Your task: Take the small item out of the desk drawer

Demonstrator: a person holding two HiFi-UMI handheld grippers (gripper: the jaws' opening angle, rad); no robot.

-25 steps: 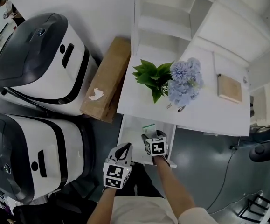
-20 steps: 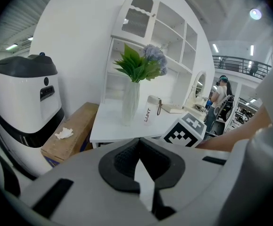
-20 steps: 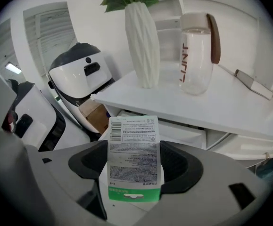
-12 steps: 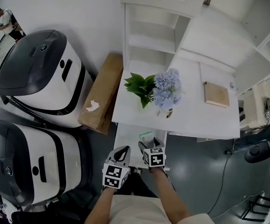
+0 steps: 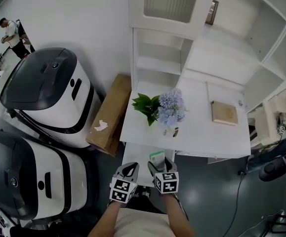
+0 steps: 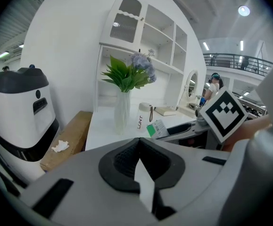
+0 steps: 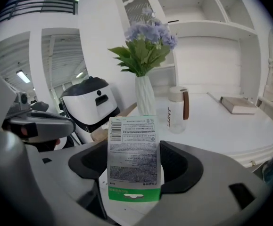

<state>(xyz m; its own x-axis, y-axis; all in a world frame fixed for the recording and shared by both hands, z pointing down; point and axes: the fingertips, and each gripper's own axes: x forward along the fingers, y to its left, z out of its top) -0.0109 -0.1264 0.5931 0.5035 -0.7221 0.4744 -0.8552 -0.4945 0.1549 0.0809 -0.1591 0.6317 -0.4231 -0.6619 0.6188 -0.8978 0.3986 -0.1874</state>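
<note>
Your left gripper (image 5: 128, 170) sits at the left of the open drawer (image 5: 135, 154), jaws closed together with nothing between them. Just to its right, your right gripper (image 5: 158, 162) is clenched on the small packet (image 7: 132, 157). The packet is white with a green strip at its lower end and stands upright between the pads. In the head view it shows over the drawer, just in front of the desk (image 5: 202, 132) edge. A vase of flowers (image 5: 165, 111) stands on the desk beyond.
</note>
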